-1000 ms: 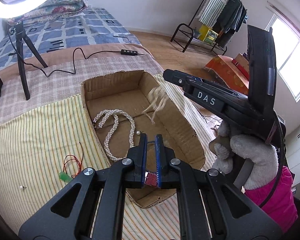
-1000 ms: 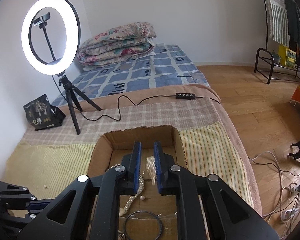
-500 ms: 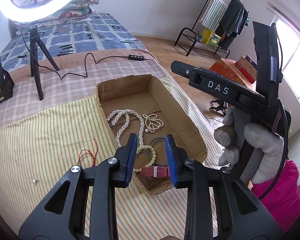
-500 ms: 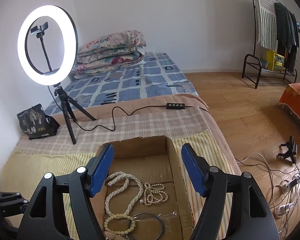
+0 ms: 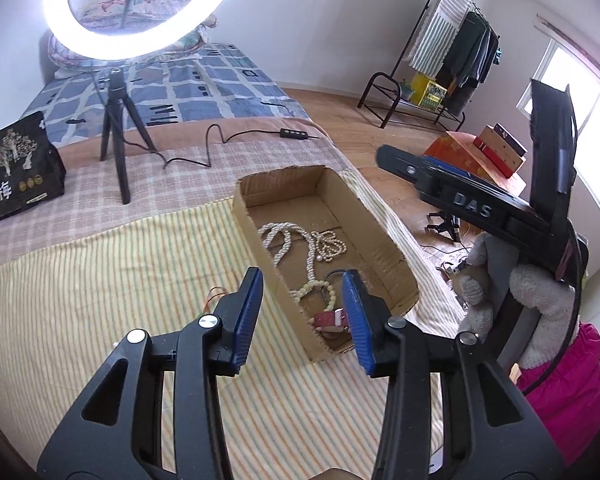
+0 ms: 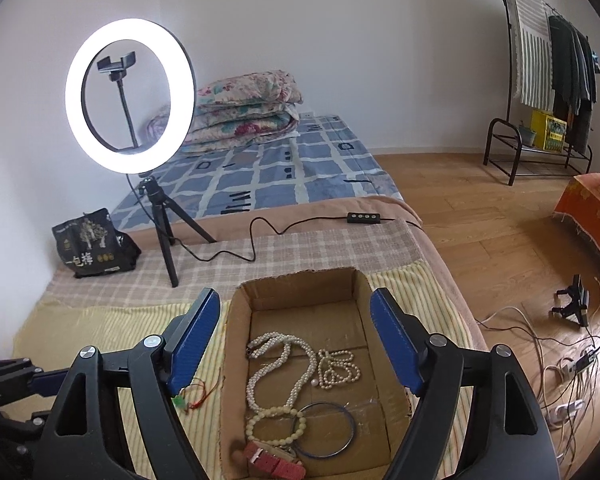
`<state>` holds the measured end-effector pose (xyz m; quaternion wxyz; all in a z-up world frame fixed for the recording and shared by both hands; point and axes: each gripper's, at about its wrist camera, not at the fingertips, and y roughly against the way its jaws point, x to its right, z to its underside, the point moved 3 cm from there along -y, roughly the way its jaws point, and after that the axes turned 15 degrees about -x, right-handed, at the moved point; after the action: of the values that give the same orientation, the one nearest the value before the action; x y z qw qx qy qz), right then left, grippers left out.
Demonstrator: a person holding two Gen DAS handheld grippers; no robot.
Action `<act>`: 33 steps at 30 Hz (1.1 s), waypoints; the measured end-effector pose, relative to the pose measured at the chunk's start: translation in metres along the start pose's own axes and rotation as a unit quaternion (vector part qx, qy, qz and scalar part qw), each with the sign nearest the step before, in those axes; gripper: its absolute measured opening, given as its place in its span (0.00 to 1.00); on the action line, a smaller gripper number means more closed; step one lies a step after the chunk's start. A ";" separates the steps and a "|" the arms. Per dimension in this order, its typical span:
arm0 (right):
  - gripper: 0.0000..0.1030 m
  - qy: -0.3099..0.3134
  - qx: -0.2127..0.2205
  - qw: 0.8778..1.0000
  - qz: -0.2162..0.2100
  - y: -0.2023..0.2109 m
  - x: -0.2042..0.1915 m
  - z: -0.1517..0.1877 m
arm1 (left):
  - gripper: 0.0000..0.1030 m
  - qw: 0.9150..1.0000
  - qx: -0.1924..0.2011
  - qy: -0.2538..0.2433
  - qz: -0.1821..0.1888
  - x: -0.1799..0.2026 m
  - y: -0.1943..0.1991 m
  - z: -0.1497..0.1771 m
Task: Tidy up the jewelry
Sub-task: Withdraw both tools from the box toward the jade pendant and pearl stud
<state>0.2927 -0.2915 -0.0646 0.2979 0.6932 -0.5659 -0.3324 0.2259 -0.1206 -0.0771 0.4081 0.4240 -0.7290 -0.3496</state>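
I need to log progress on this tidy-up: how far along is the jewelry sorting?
Mostly done. The cardboard box holds the long pearl necklace, small pearl piece, bead bracelet, dark bangle and red strap. Nothing is in hand: left gripper and right gripper are open. The red string charm remains on the striped cloth.

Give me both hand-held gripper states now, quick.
Left hand-held gripper: open, holding nothing; hangs over the box's near end.
Right hand-held gripper: open wide, holding nothing.
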 end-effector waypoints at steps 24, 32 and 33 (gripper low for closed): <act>0.75 0.171 -0.062 0.982 -0.055 -0.021 -0.113 0.082 | 0.40 0.990 -0.029 0.130 -0.054 -0.179 0.001 0.050; 0.61 0.240 -0.126 0.960 -0.074 -0.053 -0.132 0.102 | 0.40 0.991 -0.078 0.101 -0.041 -0.174 -0.025 0.062; 0.52 0.245 -0.137 0.957 -0.076 -0.058 -0.134 0.103 | 0.40 0.991 -0.084 0.096 -0.043 -0.173 -0.029 0.064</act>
<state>0.2255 -0.1531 -0.1559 0.4933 0.7471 -0.3699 -0.2484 0.2317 0.0350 -0.1808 0.4947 0.4506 -0.6358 -0.3846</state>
